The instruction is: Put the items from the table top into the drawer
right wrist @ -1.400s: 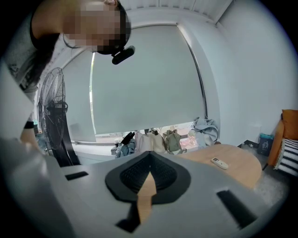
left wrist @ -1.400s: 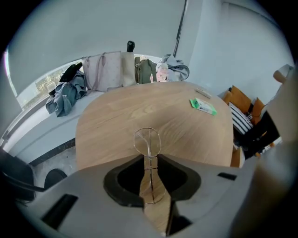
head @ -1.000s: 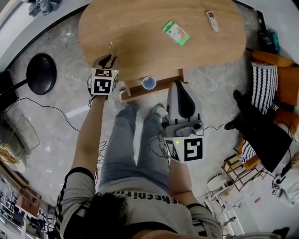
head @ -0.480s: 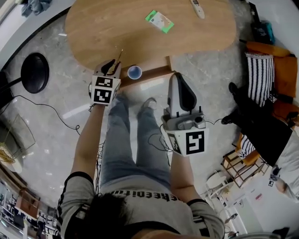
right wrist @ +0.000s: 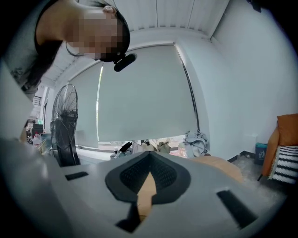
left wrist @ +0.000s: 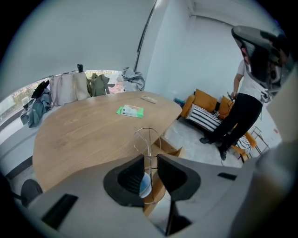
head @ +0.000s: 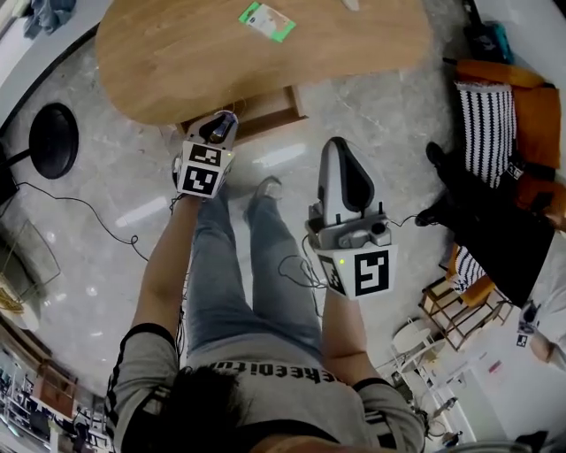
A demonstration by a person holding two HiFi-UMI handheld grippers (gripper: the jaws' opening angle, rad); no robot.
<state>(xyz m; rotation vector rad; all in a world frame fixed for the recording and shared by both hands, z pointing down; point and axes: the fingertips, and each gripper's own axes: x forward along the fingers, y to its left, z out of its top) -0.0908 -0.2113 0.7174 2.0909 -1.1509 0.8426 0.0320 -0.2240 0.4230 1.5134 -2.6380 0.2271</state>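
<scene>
Since the earlier frame, the left tool (left wrist: 150,157) has carried the wire piece (left wrist: 149,139) from the desk (head: 177,62) edge to a spot over the open drawer (head: 270,104). The right tool (right wrist: 149,154) has shifted alongside it and stays off the desk.

Left tool: jaws narrow, clamped on the stem of the wire piece; its looped top stands upright above the pads. A blue-and-white cup (left wrist: 145,183) sits in the drawer, seen below the jaws.

Right tool: jaw tips together, nothing between them, pointing roughly level toward the window blind (right wrist: 139,93).

On the desk: a green packet (head: 267,21) and a remote (left wrist: 149,99), both well apart from the drawer.

Writing: the packet print is too small to read. The shirt (head: 265,376) lettering is warped and not legible.
</scene>
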